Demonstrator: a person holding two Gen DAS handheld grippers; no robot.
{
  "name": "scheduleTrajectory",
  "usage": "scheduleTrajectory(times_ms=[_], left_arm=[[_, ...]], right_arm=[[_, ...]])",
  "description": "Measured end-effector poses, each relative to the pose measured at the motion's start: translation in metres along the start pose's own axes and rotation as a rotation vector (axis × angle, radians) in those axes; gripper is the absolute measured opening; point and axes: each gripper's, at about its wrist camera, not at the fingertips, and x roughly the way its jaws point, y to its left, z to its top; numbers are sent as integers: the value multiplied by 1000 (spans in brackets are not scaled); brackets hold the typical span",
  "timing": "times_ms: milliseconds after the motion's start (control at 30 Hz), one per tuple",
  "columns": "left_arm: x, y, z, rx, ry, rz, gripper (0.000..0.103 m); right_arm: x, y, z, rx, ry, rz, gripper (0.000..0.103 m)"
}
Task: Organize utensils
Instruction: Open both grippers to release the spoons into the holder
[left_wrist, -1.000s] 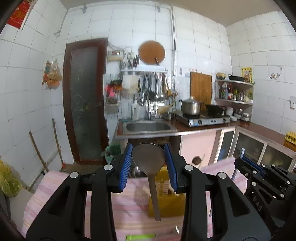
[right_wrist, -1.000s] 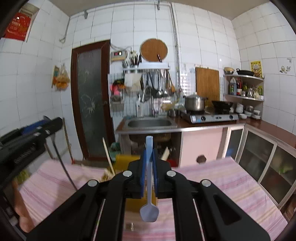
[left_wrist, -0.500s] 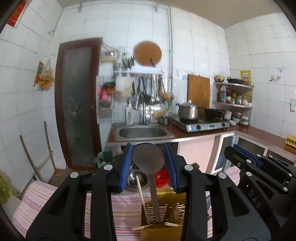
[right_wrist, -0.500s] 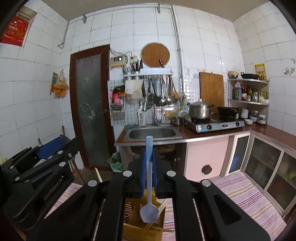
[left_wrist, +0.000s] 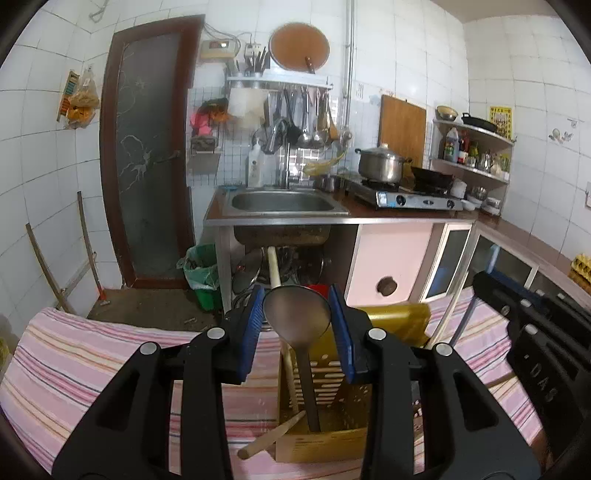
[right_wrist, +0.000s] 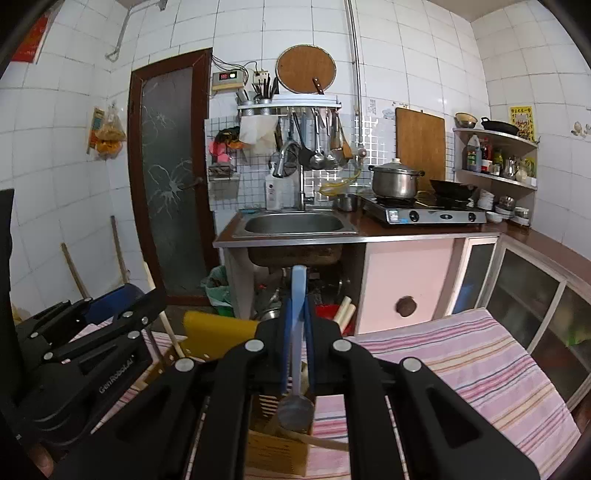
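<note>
My left gripper (left_wrist: 296, 321) is shut on the bowl of a dark metal ladle (left_wrist: 297, 314), whose handle hangs down into the yellow slotted utensil holder (left_wrist: 332, 402) on the striped cloth. Wooden chopsticks (left_wrist: 269, 435) lean in the holder. My right gripper (right_wrist: 296, 325) is shut on the light blue handle of a spoon (right_wrist: 295, 406), whose bowl hangs just above the same holder (right_wrist: 273, 435). Each gripper shows at the edge of the other's view.
The table is covered with a pink striped cloth (left_wrist: 74, 369). Behind it stand a sink counter (left_wrist: 284, 203), a gas stove with a pot (left_wrist: 380, 166), cabinets (right_wrist: 517, 280) and a brown door (left_wrist: 147, 155). A green bin (left_wrist: 201, 273) sits by the sink.
Both grippers moved forward and down over the yellow holder. The ladle handle now reaches inside it and the blue spoon's bowl hangs at its top. Both stayed shut.
</note>
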Motion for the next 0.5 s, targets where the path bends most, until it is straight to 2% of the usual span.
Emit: scheduleTrajectory(times_ms=[100,167,233,300,333,367,500], left_arm=[[-2,1,-1,15,4,18,35],[-11,3,4,19,1,19,43],[-26,5,10,13,-20,28,61],[-44,9,17,12,-50,38,69],[-53,11,20,14,-56,40,74],[-60,13,21,15,-60,43,75],[-93,26,21,15,-81,66,88]], right_arm=[[-2,0,2,-10,25,1,8],[-4,0,6,-14,47,4,8],[-7,-1,11,-16,59,-6,9],[-12,-3,15,-7,74,-4,17],[-14,-5,16,0,85,-3,35],[-16,-6,17,5,86,-5,48],[-33,-11,19,13,76,-13,49]])
